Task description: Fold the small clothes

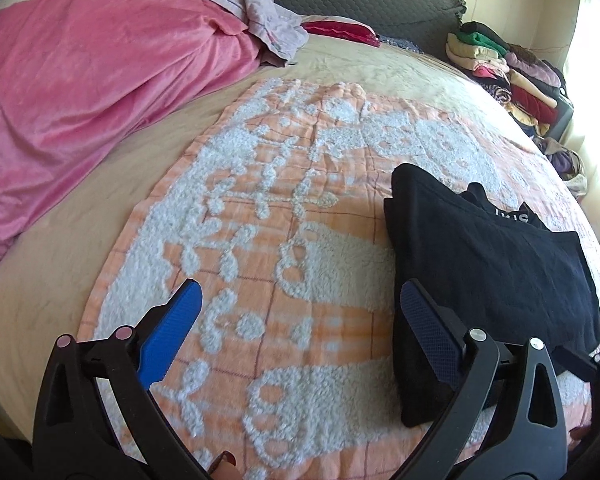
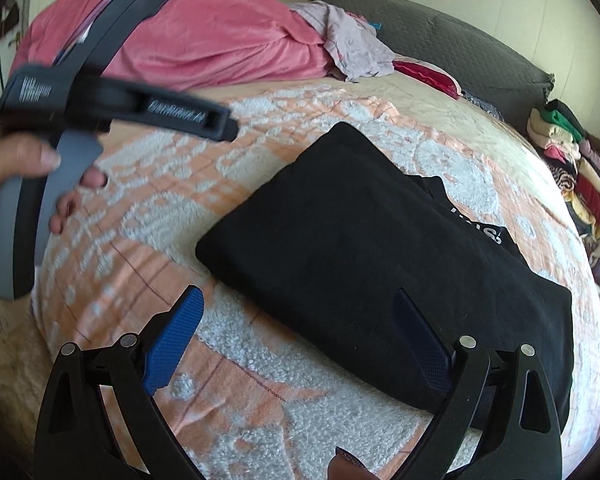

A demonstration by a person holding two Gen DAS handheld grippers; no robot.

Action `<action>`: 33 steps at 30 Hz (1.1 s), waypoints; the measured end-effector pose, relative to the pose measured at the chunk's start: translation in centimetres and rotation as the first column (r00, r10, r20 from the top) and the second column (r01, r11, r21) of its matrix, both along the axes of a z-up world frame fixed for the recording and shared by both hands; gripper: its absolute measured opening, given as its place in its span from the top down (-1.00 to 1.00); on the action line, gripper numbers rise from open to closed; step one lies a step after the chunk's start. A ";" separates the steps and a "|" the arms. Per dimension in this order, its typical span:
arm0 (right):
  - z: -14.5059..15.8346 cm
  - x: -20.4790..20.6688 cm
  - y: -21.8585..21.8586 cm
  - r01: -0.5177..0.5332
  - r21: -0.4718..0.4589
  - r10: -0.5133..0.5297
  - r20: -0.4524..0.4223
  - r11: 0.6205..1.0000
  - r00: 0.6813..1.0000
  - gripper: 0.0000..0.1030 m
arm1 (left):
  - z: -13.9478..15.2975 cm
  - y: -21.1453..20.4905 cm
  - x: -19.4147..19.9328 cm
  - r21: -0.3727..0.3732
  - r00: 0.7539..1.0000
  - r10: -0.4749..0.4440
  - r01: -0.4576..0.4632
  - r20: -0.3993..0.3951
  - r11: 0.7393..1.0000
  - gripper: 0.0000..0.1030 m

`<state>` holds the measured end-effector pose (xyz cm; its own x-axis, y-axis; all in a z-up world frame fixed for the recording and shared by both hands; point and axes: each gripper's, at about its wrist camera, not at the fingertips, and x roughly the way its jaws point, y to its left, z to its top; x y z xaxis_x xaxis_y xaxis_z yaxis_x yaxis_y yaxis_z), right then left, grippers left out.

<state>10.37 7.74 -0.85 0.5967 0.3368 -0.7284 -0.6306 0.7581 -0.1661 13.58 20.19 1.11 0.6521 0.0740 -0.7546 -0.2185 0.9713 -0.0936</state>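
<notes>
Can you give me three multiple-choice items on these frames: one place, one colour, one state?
1. Where does the black garment lie?
A. on the orange-and-white blanket
B. on the pink bedcover
C. on the stack of folded clothes

2. What colour are the claw pads?
A. red
B. blue
C. green

3. How is the left claw?
A. shut on the garment
B. open, holding nothing
C. shut on the blanket

Answers:
1 A, patterned blanket shows all around the garment.
2 B, both wrist views show blue textured pads.
3 B, its pads stand wide apart with only blanket between them.
</notes>
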 end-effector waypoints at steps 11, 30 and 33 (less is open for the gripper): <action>-3.1 1.2 1.3 0.020 -0.113 -0.017 0.031 0.993 0.999 -0.84 | -0.1 -1.1 2.4 0.015 0.999 -0.031 0.032 -0.006 0.999 -0.81; -4.9 4.5 3.6 0.051 -0.167 -0.024 0.162 0.985 0.986 -0.80 | -1.5 -1.5 5.2 0.006 0.998 -0.052 0.052 -0.044 0.999 -0.81; -4.3 3.9 3.4 0.038 -0.137 -0.012 0.181 0.990 0.983 -0.47 | -1.7 -1.7 5.4 0.004 0.997 -0.055 0.055 -0.050 0.998 -0.81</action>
